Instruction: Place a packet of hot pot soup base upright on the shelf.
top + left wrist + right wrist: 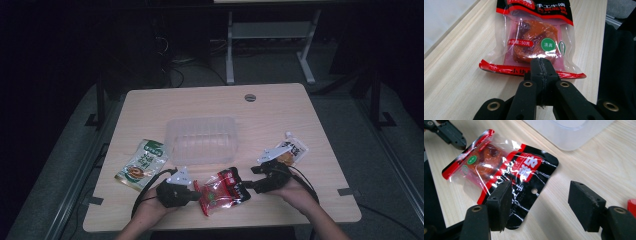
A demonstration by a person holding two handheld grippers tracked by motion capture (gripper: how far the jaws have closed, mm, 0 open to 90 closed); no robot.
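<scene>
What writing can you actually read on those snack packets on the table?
"含量:50克" on the red label of the clear red-edged plastic snack packet.
"清真" in the green round badge on that packet.
The white characters on its black top band and the writing on its bottom red strip are too blurred to read.
Green foil snack packet: print too small to read.
White spouted pouch: print too small to read.

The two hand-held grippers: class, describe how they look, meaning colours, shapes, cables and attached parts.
Both the left gripper and the right gripper are matte black, each topped by a pale grey three-cornered plate. A black cable trails from each. Close up, the blocky jaws have flat rectangular pads and brass-coloured ringed pivots. The forearms are bare, with no sleeves in view.
</scene>
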